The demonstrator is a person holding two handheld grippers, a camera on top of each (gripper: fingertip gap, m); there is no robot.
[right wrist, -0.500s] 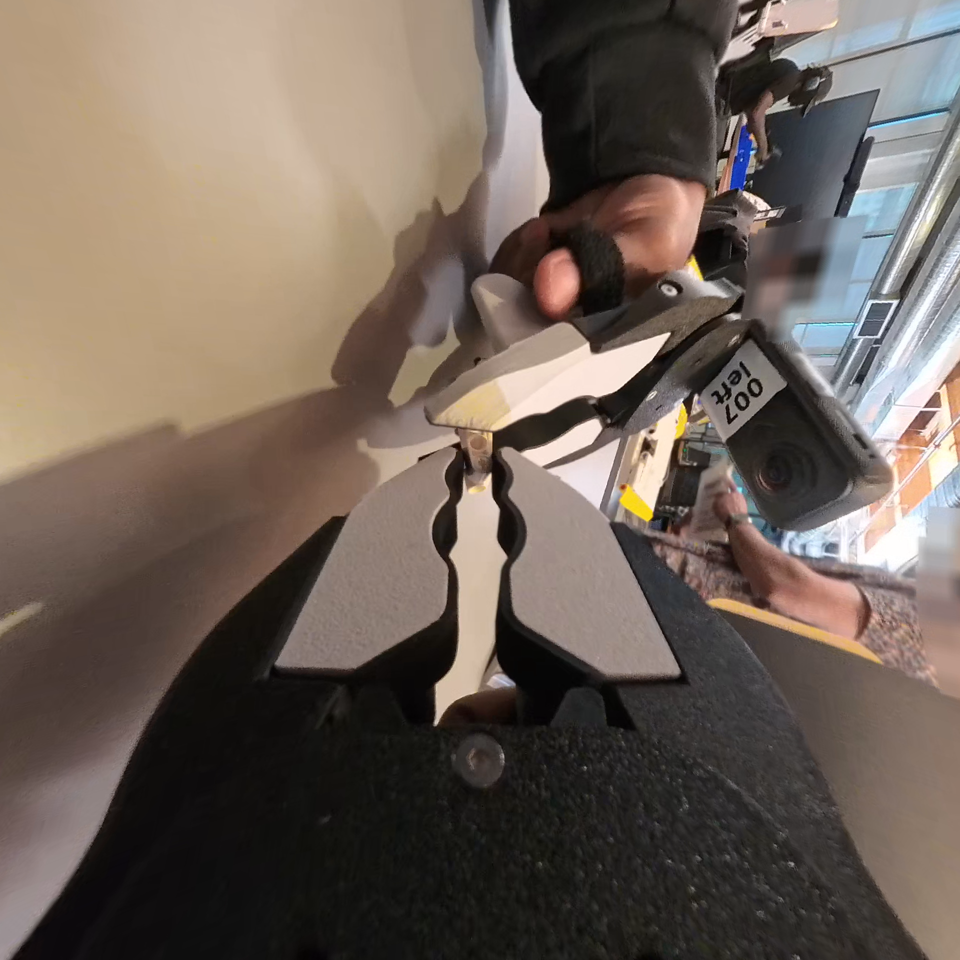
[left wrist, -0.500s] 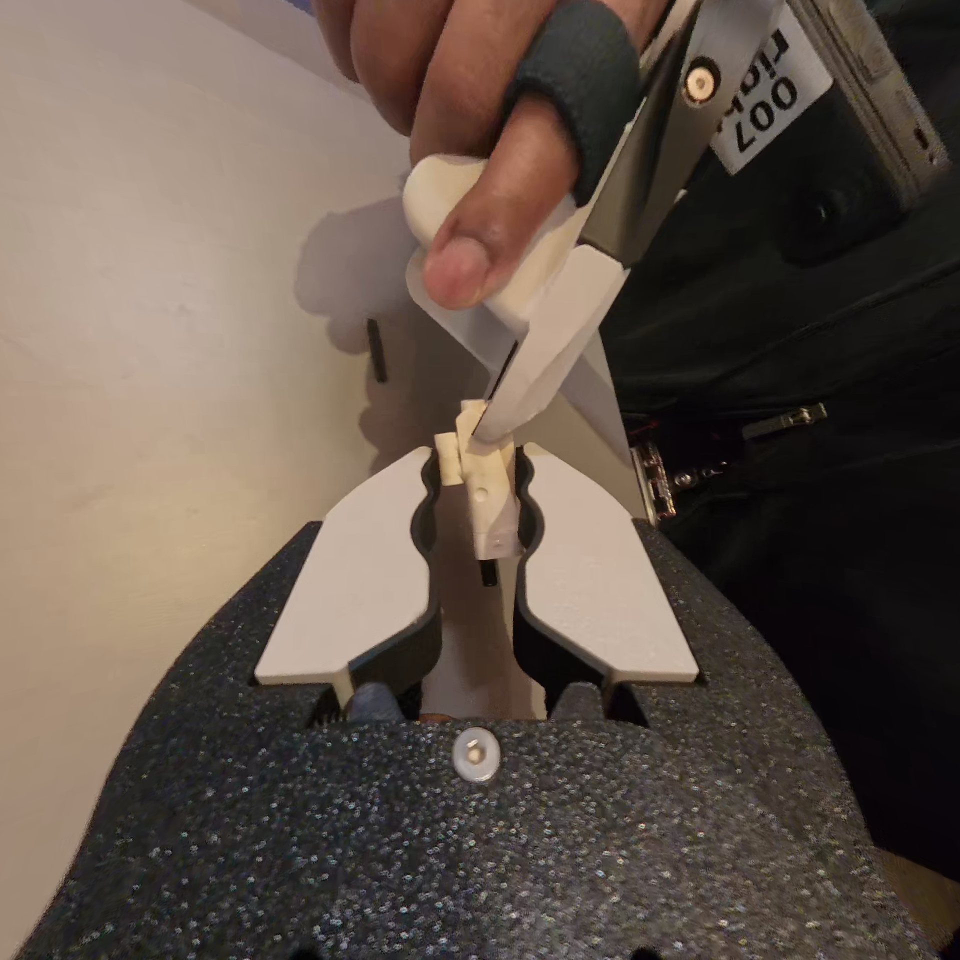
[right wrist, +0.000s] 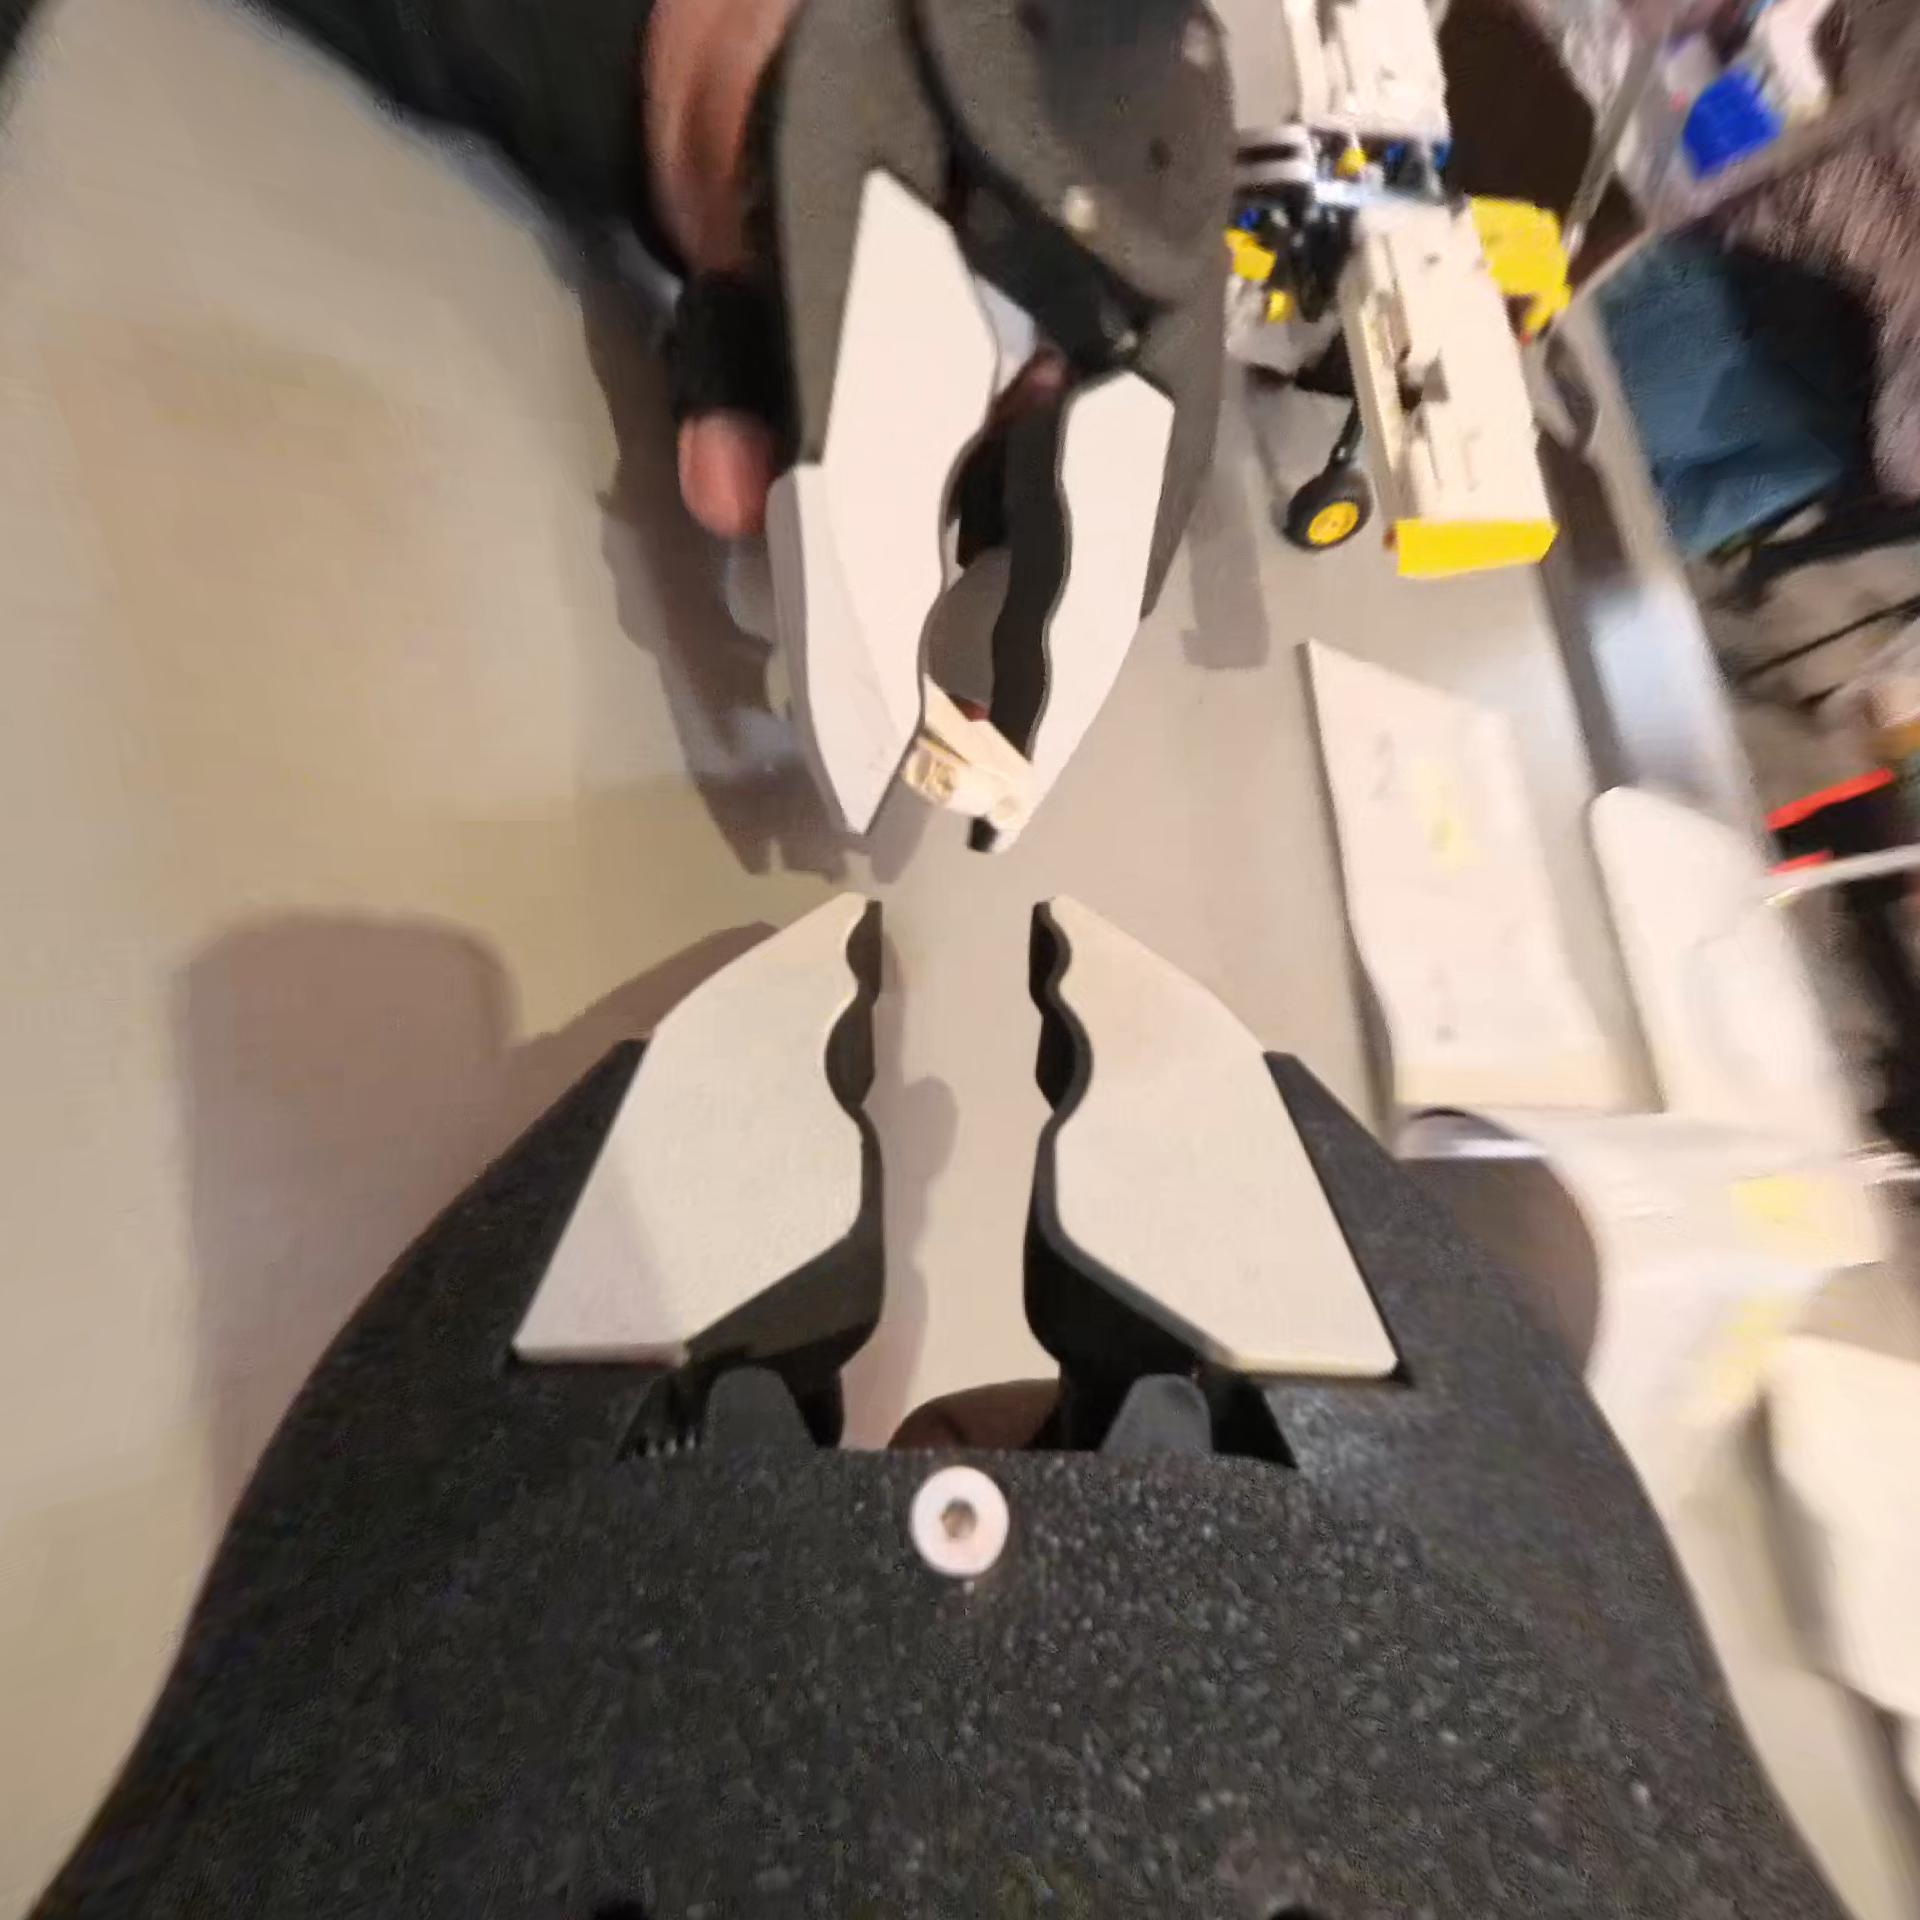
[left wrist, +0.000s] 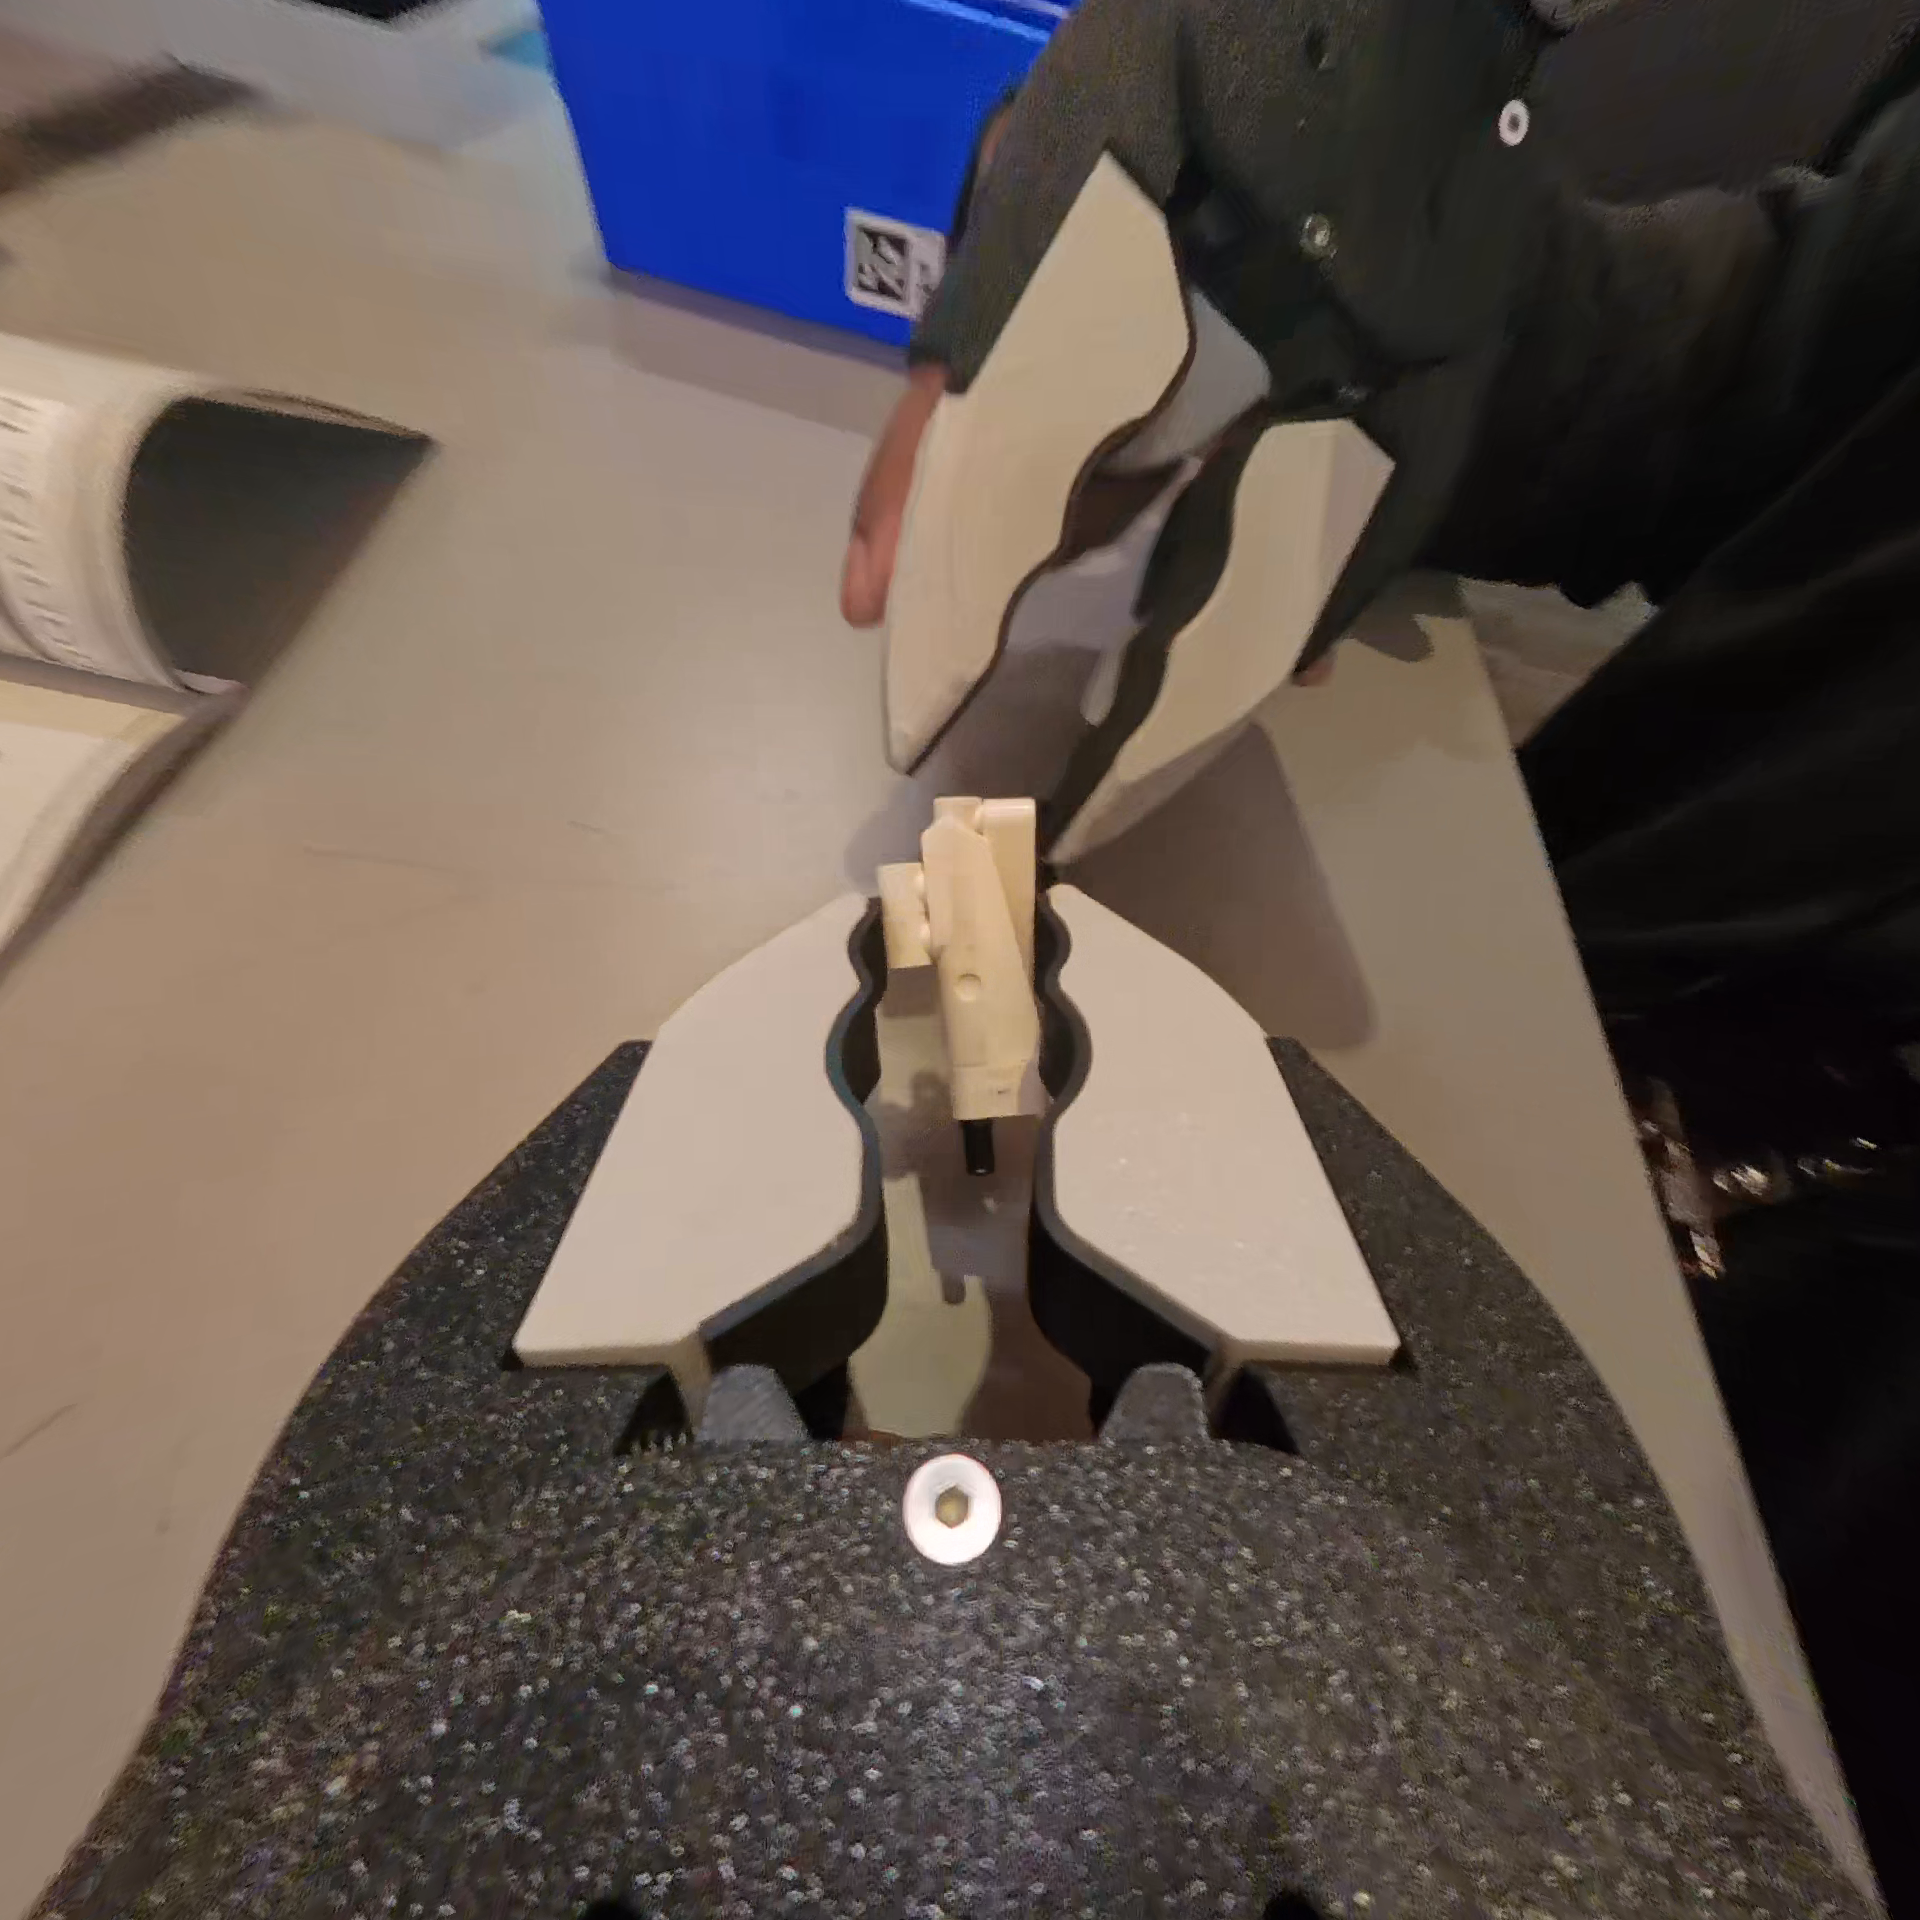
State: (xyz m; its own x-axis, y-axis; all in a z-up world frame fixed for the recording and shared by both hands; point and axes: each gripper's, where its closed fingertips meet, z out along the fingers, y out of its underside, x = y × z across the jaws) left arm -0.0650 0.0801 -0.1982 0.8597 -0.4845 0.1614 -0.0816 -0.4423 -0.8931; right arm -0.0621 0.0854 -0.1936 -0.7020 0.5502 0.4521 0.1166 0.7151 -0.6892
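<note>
One small cream plastic assembly [left wrist: 971,966], built of blocky, peg-jointed pieces with a short black pin at its near end, is clamped between the tips of the left gripper [left wrist: 961,935] and is held clear above the tabletop [left wrist: 499,790], tilted slightly. The pale, matte fingers [left wrist: 727,1143] of that gripper are wavy along their dark inner edges and are set in a black speckled body. The right gripper [right wrist: 956,914] is seen with its two fingers apart and with only bare tabletop between them; its tips are pointed at the left gripper's tips, just beside the assembly and not touching it. A dark sleeve [left wrist: 1403,260] is seen behind it. One blue bin [left wrist: 769,145] stands at the far edge of the smooth beige tabletop, and an open booklet [left wrist: 62,540] lies toward the left edge.
</note>
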